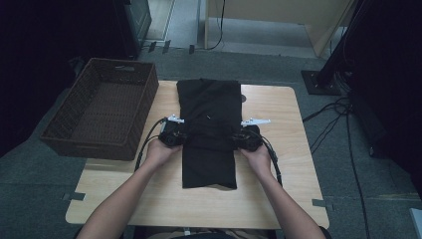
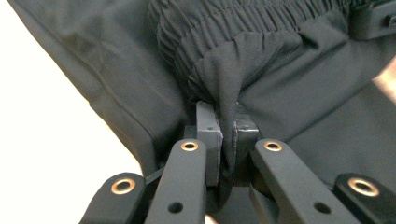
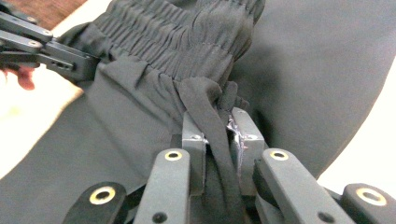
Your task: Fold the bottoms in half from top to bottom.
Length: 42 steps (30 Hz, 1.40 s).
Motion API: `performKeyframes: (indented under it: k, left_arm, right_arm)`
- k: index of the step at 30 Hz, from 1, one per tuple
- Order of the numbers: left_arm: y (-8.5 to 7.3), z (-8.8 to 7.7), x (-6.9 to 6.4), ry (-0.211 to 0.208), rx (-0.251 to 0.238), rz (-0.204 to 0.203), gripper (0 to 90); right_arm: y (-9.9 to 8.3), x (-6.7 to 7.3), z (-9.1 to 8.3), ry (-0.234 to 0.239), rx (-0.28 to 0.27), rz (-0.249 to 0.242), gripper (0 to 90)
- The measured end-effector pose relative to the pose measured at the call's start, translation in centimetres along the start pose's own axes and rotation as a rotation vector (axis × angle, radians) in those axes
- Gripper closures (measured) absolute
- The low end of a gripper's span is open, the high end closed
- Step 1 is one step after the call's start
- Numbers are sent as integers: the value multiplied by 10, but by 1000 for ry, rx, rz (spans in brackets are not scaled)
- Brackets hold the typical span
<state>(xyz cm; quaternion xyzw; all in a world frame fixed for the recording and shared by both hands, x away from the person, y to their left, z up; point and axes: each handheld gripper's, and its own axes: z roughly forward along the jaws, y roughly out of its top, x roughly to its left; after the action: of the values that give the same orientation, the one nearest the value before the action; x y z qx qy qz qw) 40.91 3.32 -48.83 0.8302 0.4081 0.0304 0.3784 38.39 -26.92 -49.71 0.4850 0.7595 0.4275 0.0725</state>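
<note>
A black pair of trousers point(image 1: 209, 107) lies lengthwise down the middle of the wooden table point(image 1: 283, 114), its near part doubled over. My left gripper point(image 1: 185, 135) is shut on the garment's left edge. In the left gripper view a bunch of fabric by the gathered elastic waistband point(image 2: 261, 23) is pinched between the pads point(image 2: 227, 140). My right gripper point(image 1: 234, 137) is shut on the right edge. The right gripper view has cloth point(image 3: 163, 37) squeezed between its pads point(image 3: 219, 140), with the other gripper point(image 3: 70, 60) farther off at the upper left.
A brown wicker basket point(image 1: 79, 107) stands at the table's left side, partly overhanging it. Cables point(image 1: 328, 129) run over the grey floor on the right. Bare tabletop lies in front of and to the right of the trousers.
</note>
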Motion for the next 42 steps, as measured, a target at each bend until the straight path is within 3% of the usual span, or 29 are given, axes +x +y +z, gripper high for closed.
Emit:
performKeyframes:
  k: [2, 5, 9, 11, 13, 16, 20, 23, 26, 28, 31, 34, 36, 37, 39, 42]
  left_arm:
    - [0, -19, -11, -10, -47, 36, 863]
    - [-6, -35, -22, -37, -69, 32, 861]
    - [-26, -40, -32, -75, -22, 38, 842]
    - [-33, -35, -31, -85, 6, 22, 785]
    - [-35, -34, -28, -92, 23, 7, 682]
    - [-30, -44, -24, -109, -15, -18, 560]
    - [-20, -56, -13, -90, -33, -30, 573]
    - [-13, -52, -3, -59, -25, -34, 697]
    - [-9, -38, 6, -32, 2, -41, 811]
    - [-10, -29, 11, -25, 16, -70, 868]
    - [-12, -17, 15, -23, 33, -78, 900]
    - [-16, -5, 17, -34, 58, -79, 900]
    - [-19, 1, 17, -53, 66, -82, 900]
    - [-19, 3, 17, -63, 59, -88, 900]
    - [-20, 6, 14, -66, 46, -76, 900]
    - [-18, 8, 7, -60, 52, -56, 897]
  right_arm:
    - [5, 9, -16, 20, -47, -12, 795]
    - [3, 21, -36, 36, -82, -51, 794]
    - [-18, 31, -46, 70, -63, -65, 783]
    - [-28, 30, -45, 76, -38, -62, 749]
    - [-34, 29, -42, 60, -21, -66, 654]
    - [-33, 24, -46, 83, -20, -59, 518]
    - [-25, 17, -66, 89, -94, -72, 482]
    - [-15, 6, -73, 77, -124, -58, 607]
    - [-13, -6, -63, 21, -75, -55, 770]
    - [-17, -14, -49, 13, -17, -37, 819]
    - [-24, -20, -30, 2, 39, -25, 885]
    - [-25, -20, -23, 37, 41, -12, 900]
    - [-27, -16, -15, 30, 75, -29, 900]
    - [-29, -15, -12, 24, 69, -45, 900]
    - [-30, -15, -10, 38, 47, -17, 900]
    - [-32, -13, -7, 59, 28, -16, 893]
